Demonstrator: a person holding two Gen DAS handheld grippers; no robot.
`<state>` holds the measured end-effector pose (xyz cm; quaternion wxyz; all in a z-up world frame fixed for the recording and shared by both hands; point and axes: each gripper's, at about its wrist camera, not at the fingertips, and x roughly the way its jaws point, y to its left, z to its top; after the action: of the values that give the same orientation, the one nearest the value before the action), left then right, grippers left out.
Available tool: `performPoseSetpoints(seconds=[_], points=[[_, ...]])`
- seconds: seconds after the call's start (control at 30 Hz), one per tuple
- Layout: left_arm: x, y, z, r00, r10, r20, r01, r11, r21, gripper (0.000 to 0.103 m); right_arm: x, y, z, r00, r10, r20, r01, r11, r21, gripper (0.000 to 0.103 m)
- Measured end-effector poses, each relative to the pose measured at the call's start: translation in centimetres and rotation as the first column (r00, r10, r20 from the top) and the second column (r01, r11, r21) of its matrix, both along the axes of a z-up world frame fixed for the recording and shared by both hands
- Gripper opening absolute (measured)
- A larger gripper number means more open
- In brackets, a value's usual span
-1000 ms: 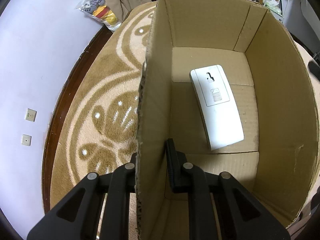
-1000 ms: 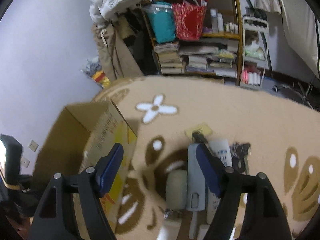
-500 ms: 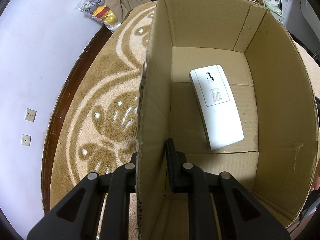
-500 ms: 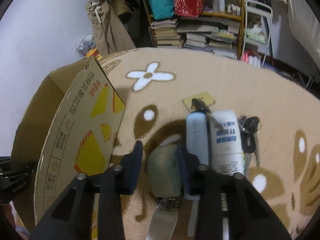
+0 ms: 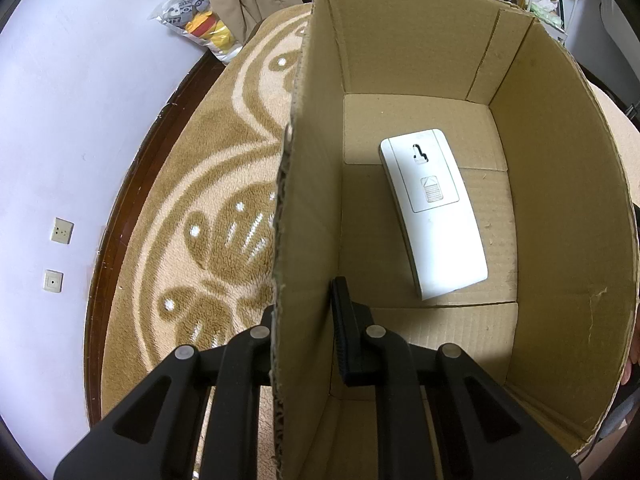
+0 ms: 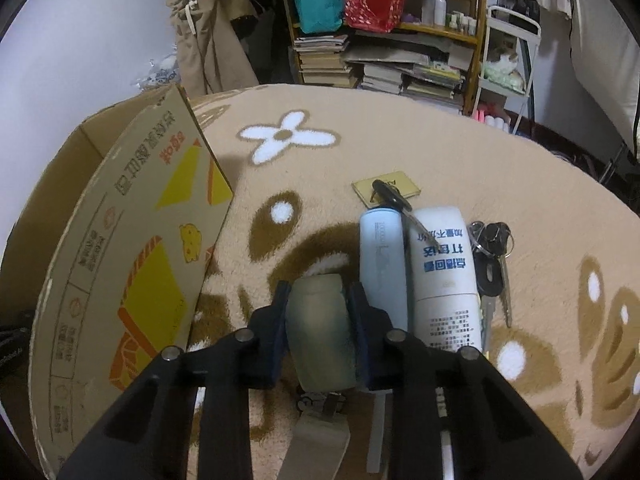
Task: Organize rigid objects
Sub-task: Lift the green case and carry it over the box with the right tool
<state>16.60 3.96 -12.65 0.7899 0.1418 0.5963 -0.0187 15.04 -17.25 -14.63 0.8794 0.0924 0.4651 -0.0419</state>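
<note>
Beige rug [image 6: 460, 152]: right hand-held gripper [image 6: 318, 322] clenched around greenish case [image 6: 320, 332], blue tube [image 6: 382, 260] touching; left hand-held gripper [image 5: 304, 332] pinching box wall [image 5: 308, 216].

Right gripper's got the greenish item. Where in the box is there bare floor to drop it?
Inside the cardboard box, the white remote lies diagonally across mid-floor. Bare patches: the strip between it and the left wall, clamped by the left gripper, and the near floor below it. The rug beside the right gripper is crowded with tubes and keys.
</note>
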Motion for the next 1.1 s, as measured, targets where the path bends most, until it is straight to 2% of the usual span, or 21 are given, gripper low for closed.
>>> performPoseSetpoints(seconds=[0.23,0.47,0.87,1.1], points=[[0.0,0.0,0.0,1.000,0.001,-0.001,-0.001,1.000,-0.004,0.014,0.0,0.6,1.8,0.999,0.007,0.051,-0.008,1.000,0.011,0.030],[0.0,0.1,0.0,1.000,0.002,-0.003,-0.002,1.000,-0.005,0.014,0.5,1.6,5.7,0.989,0.035,0.146,-0.036,0.999,0.005,0.030],[0.0,0.2,0.0,1.000,0.003,-0.003,-0.003,1.000,-0.006,0.014,1.1,4.1,12.1,0.947,0.081,0.311,-0.085,0.996,-0.001,0.030],[-0.1,0.2,0.1,1.000,0.005,-0.004,-0.005,1.000,-0.009,0.014,1.2,5.2,14.1,0.924,0.098,0.368,-0.130,0.990,0.062,0.030]])
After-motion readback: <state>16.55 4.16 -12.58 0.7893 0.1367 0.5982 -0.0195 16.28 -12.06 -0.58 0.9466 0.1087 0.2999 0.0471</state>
